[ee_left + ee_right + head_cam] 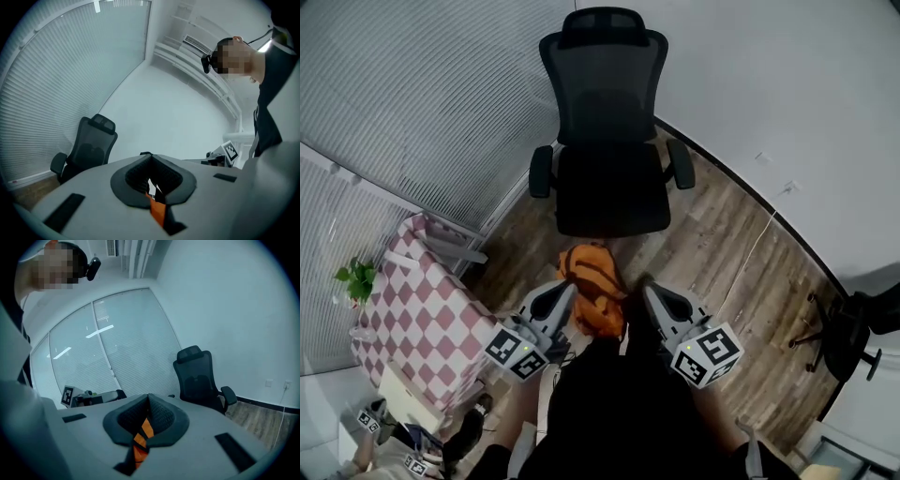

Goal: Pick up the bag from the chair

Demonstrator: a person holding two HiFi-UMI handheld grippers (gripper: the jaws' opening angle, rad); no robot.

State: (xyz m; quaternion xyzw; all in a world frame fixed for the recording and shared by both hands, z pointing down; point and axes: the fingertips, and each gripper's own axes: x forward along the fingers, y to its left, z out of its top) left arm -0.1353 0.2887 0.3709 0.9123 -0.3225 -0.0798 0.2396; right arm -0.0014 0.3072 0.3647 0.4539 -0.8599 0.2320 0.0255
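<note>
The left gripper [151, 183] is clamping its jaws shut on an orange strap [158, 212] trailing out beneath them. The bag [592, 292] is hanging just beside those jaws, between them and the jaws of the right gripper [144, 426], which is likewise pinching orange strap. With the chair [609, 187] standing bare well ahead of both jaws, the pick-up is looking essentially done, so the next move is calling only for a steady two-sided hold.
</note>
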